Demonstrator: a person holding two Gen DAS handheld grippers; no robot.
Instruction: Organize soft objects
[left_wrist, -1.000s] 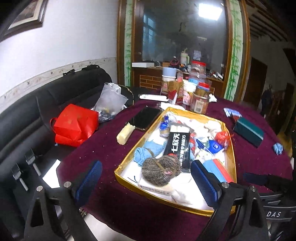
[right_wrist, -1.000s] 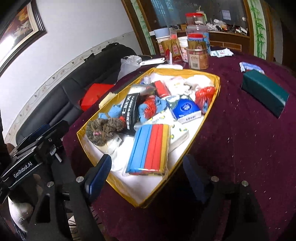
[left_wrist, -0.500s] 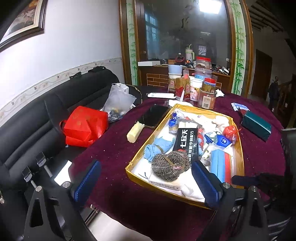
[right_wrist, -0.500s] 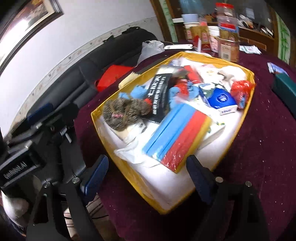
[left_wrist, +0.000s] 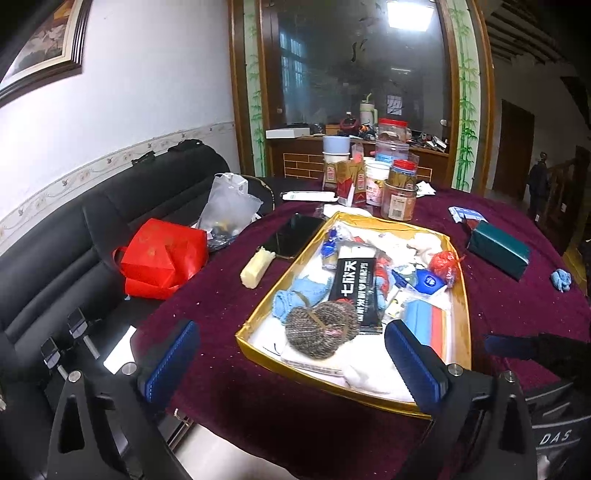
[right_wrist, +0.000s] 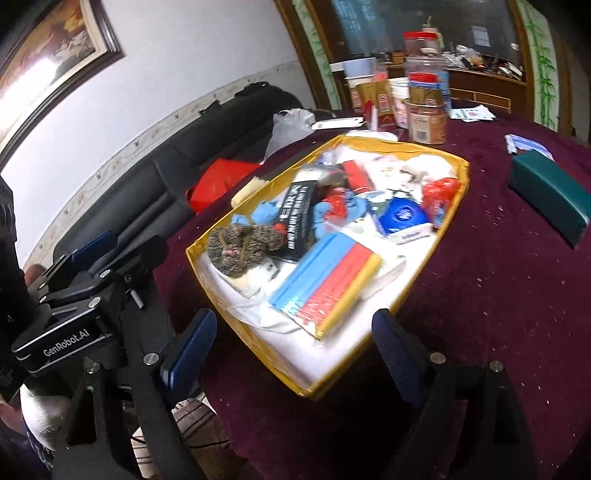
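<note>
Both grippers hovering, empty, short of the gold tray (left_wrist: 461, 314).

The soft things, a grey knit bundle (left_wrist: 320, 328) and blue cloth (left_wrist: 295, 295), are lying tangled among packets inside it, so a grab is risking dragging neighbours out. The left gripper (left_wrist: 291, 363) and right gripper (right_wrist: 291, 352) are tilting downward, jaws spread wide, the right's having just been opening on nothing.

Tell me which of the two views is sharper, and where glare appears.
Left wrist view: sharp, with a ceiling light reflected in the glass panel. Right wrist view: motion-blurred across the gold tray, with glare on the framed picture.
</note>
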